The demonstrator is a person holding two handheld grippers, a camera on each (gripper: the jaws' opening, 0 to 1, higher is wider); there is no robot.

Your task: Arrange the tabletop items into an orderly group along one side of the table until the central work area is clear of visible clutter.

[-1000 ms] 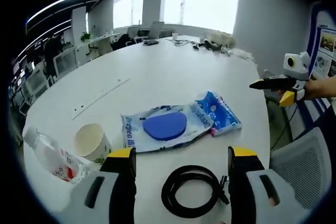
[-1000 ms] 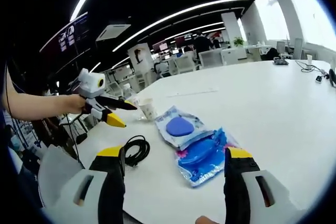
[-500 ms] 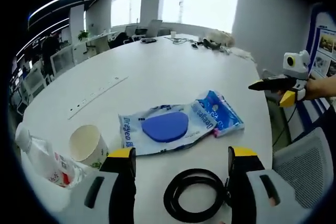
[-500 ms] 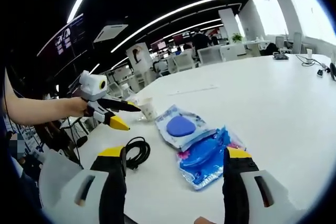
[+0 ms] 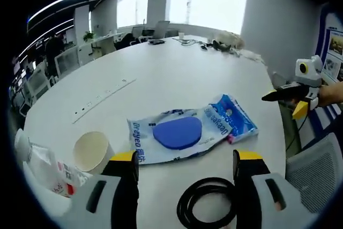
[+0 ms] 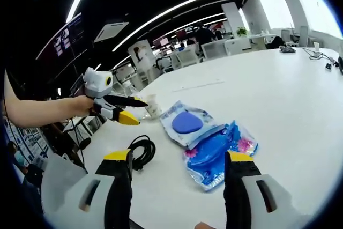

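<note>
The white oval surface [image 5: 177, 79] occupies most of the left gripper view and carries all items near its close edge. Office desks and chairs stand beyond its far side, with bright windows behind.

The largest item is a white printed bag [image 5: 177, 132] with a blue oval pad [image 5: 177, 132] visible through it; it lies flat near the middle of the close edge. Touching it and partly overlapped by it is a blue bag [image 5: 238, 122], which in the right gripper view [image 6: 217, 151] lies nearest to that camera.

A coiled black cable [image 5: 206, 207] lies just beside the white bag, between the jaws of the left hand-held gripper [image 5: 185, 186]. Those jaws stand apart and released, gripping nothing. In the right gripper view the cable [image 6: 140, 151] lies beside the bags, toward the surface edge.

A clear plastic bottle [image 5: 40, 167] with a red-and-white label lies on its side near the surface edge. A paper cup [image 5: 91, 151] stands upright just beside it, apart from the white bag.

The right hand-held gripper [image 6: 174, 186] is held off the surface with its jaws apart and released, holding nothing. In the left gripper view it [image 5: 286, 97] hangs off the surface edge, well apart from the items; whether its jaws are parted cannot be told there.
</note>
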